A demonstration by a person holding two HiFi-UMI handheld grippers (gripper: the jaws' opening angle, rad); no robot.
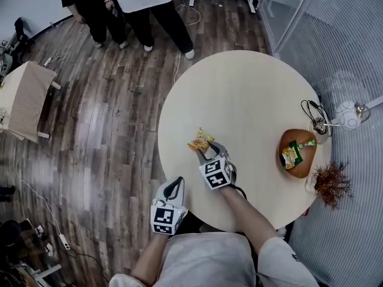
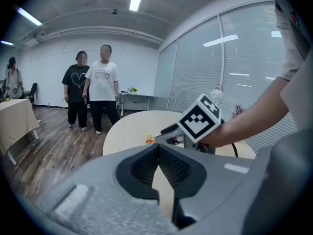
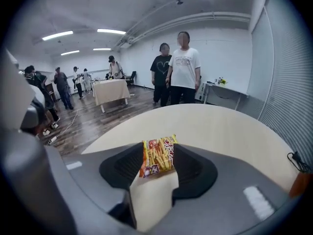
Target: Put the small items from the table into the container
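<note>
A small snack packet point(image 1: 200, 140) printed with fries lies on the round pale table point(image 1: 245, 88) near its left edge. My right gripper point(image 1: 206, 153) is open with its fingertips on either side of the packet point(image 3: 157, 156), which rests on the table between the jaws. My left gripper point(image 1: 174, 184) hangs off the table's near-left edge, shut with nothing in it; from its own view point(image 2: 157, 148) I see the right gripper point(image 2: 168, 131) and the packet point(image 2: 149, 140) ahead. The container is a brown bowl point(image 1: 302, 171) at the table's right, holding a green-yellow packet point(image 1: 292, 154).
A black cable point(image 1: 314, 109), a white round lamp point(image 1: 347, 113) and a reddish dried plant point(image 1: 330, 184) sit by the bowl at the right rim. Two people point(image 1: 128, 5) stand on the wood floor beyond the table. A cloth-covered side table point(image 1: 24, 100) is far left.
</note>
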